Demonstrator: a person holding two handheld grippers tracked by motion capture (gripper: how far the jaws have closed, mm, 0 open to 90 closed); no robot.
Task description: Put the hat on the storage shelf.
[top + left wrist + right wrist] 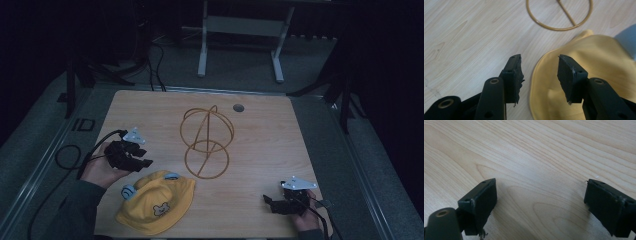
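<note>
A yellow child's hat (pixel 157 202) with blue ears and a small bear patch lies on the wooden table (pixel 260 135) near the front left. Behind it stands a golden wire stand (pixel 206 142) of rings. My left gripper (pixel 142 159) hovers just above the hat's far-left edge, held in a hand. In the left gripper view its jaws stand open over the hat's brim (pixel 579 65) with nothing between them (pixel 539 66), and the stand's base ring (pixel 559 15) lies beyond. My right gripper (pixel 270 202) rests low at the front right, open over bare wood (pixel 540 192).
A small round grommet (pixel 238 107) sits near the table's far edge. A white frame of another table (pixel 240 40) stands on the floor beyond. Cables trail off the table's left side (pixel 67 157). Dark stands flank both sides.
</note>
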